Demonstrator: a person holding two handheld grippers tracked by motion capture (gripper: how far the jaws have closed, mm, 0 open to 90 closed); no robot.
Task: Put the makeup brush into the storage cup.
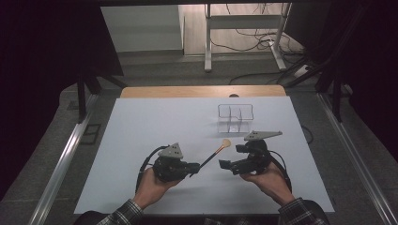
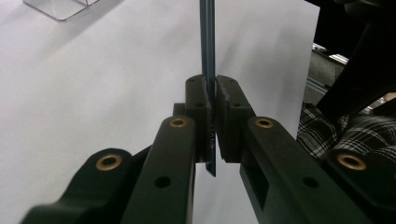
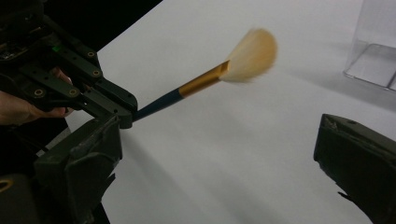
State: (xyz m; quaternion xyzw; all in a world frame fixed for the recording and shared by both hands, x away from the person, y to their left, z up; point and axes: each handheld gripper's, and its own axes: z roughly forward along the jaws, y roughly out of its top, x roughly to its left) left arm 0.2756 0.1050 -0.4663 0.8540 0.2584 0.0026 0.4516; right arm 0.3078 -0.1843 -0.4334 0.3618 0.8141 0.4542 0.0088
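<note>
A makeup brush (image 1: 217, 151) with a dark blue handle, a gold ferrule and a pale bristle head slants up to the right above the white table (image 1: 155, 122). My left gripper (image 1: 193, 169) is shut on the lower end of the handle. In the left gripper view the pads (image 2: 200, 100) pinch the thin blue handle (image 2: 207, 42). My right gripper (image 1: 232, 156) is open just right of the brush, apart from it. In the right gripper view its jaws stand wide apart (image 3: 219, 158), with the brush (image 3: 201, 79) ahead and the left gripper (image 3: 123, 114) holding it.
A clear plastic organizer (image 1: 235, 117) with several compartments stands behind the brush, at the table's middle right; its corner is also in the right gripper view (image 3: 378, 51). A wooden strip (image 1: 202, 91) runs along the far edge. Cables and a desk frame lie beyond.
</note>
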